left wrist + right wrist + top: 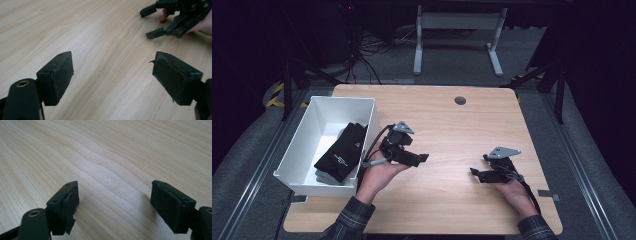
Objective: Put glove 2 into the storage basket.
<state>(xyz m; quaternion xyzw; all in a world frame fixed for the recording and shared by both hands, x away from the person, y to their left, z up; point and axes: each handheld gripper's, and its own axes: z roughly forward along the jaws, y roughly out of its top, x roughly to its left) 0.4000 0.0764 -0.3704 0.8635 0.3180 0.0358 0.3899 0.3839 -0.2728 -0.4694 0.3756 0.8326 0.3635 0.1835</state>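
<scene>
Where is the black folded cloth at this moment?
In the high view, the black folded cloth lies inside the white bin at the table's left edge, just left of the left gripper.

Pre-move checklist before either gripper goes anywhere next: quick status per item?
1. Left gripper jaws open, nothing between them: ok.
2. Right gripper jaws open, nothing between them: ok.
3. Black folded garment inside the white bin: ok.
4. Garment lying fully flat in the bin: cannot tell.
5. Grippers apart from each other over the wooden table: ok.
</scene>
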